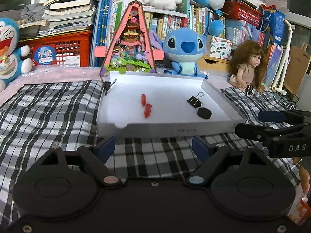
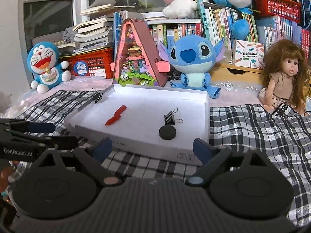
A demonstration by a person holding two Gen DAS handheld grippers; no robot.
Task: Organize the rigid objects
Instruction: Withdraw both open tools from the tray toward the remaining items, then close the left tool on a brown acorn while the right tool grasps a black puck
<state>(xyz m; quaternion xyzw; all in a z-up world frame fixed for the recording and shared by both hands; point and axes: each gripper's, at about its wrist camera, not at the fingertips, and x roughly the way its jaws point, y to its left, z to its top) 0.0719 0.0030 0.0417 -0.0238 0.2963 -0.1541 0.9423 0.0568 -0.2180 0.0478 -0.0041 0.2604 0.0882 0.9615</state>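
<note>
Progress looks well advanced, judged from how things lie: inside the white tray [image 1: 215, 92], read from left to right, one binder clip [image 1: 109, 85] is seen clamped on the left wall, two red capsule-shaped pieces [image 1: 145, 104] lie mid-floor, and a second binder clip [image 1: 195, 101] sits just beside a black disc [image 1: 204, 113], while nothing loose is seen on the checked cloth [image 1: 48, 106] in front. Both the left gripper [image 1: 153, 145] and the right gripper [image 2: 152, 148] are held just short of the tray's near wall with jaws spread wide and nothing between them. Behind the tray a triangular toy house [image 1: 129, 44], a blue plush [image 1: 183, 50] and a doll [image 1: 247, 64] are lined up, none of them blocking the approach, though the near wall must be cleared to reach inside.
</note>
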